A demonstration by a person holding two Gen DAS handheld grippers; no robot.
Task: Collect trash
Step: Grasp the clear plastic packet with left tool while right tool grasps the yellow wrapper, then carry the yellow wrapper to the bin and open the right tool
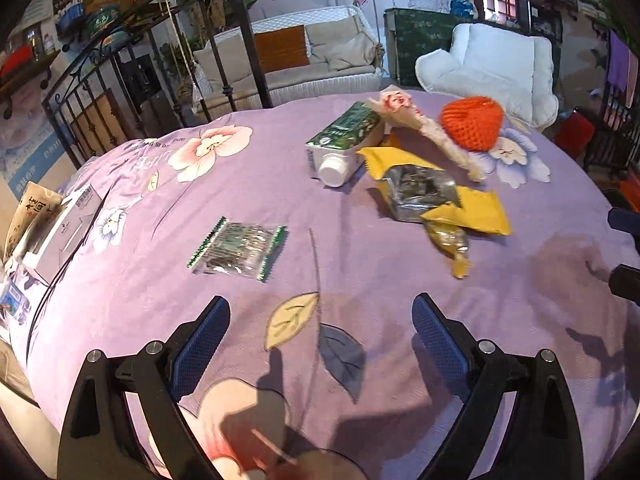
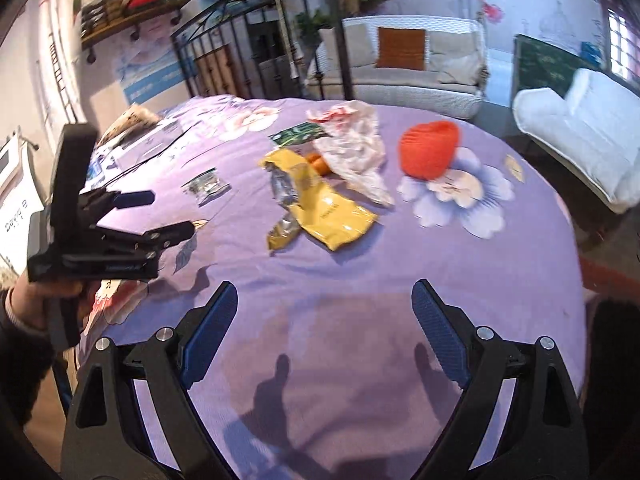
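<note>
Beyond both spread fingers (image 2: 324,330), yellow wrapper (image 2: 324,208).

You're working in a lived-in home room: a bed (image 1: 360,264) under a purple flowered sheet with a black iron bedframe (image 1: 120,80), a cushioned white wicker sofa (image 2: 416,68), a white padded chair (image 1: 492,68), and cluttered wall shelves (image 2: 132,12).

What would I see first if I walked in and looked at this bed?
The bright orange foam net jumps out first, sitting at the far side of the purple flowery bedspread. Just in front of it lies a pile of trash: a yellow wrapper torn open to its silver inside, beside a green carton lying on its side. Closer and off to the left, a small clear packet lies alone.
</note>
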